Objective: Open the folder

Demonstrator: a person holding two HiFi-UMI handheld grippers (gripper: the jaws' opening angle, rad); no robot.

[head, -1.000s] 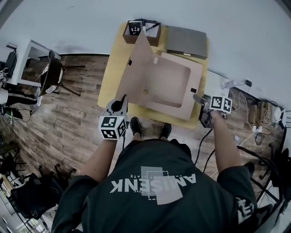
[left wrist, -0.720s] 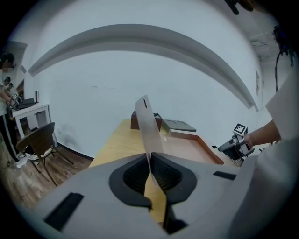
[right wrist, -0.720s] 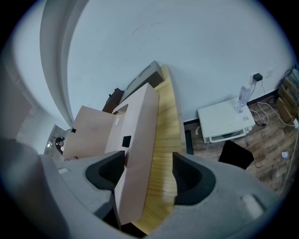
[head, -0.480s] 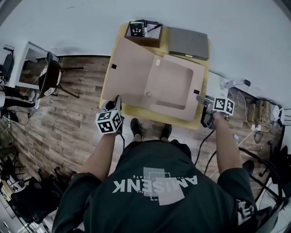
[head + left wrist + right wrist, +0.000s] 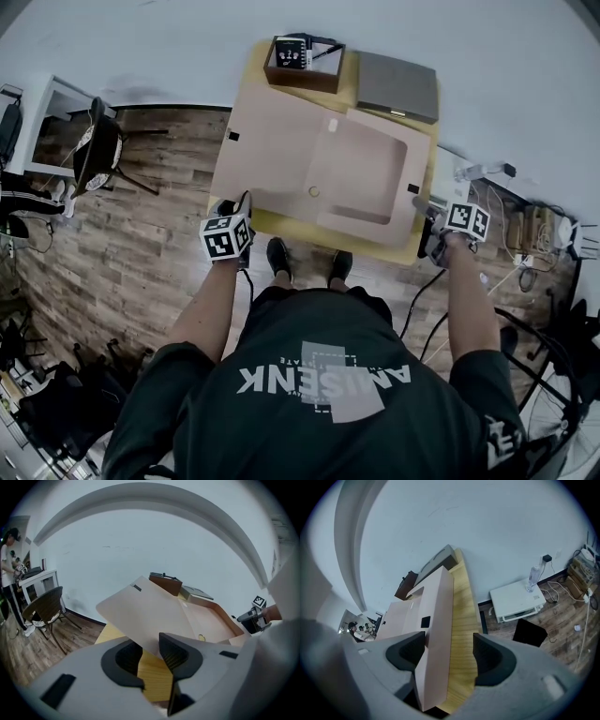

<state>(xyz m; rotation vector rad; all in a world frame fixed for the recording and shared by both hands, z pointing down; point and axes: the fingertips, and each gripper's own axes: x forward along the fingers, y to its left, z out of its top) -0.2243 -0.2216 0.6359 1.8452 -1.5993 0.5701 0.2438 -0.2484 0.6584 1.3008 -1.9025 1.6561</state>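
Note:
A beige box folder (image 5: pixel 361 173) lies open on a small yellow table (image 5: pixel 281 223). Its cover flap (image 5: pixel 272 150) is spread out to the left, nearly flat, overhanging the table's left side. My left gripper (image 5: pixel 244 202) is at the flap's near corner. Its jaws are opening, and in the left gripper view the flap (image 5: pixel 150 613) has its corner between them, my left gripper (image 5: pixel 150 651) not pressing on it. My right gripper (image 5: pixel 433 214) stands open astride the folder's right wall (image 5: pixel 436 620), which lies close to the left pad of my right gripper (image 5: pixel 449 656).
A brown box (image 5: pixel 302 64) and a flat grey case (image 5: pixel 397 86) sit at the table's far edge. A chair (image 5: pixel 98 150) stands on the wood floor at left. A low white stand (image 5: pixel 518 599) with a bottle (image 5: pixel 533 578) and cables lie to the right.
The cover flap has swung from upright down to the left until almost flat. My left gripper followed it down and its jaws parted. The right gripper kept still.

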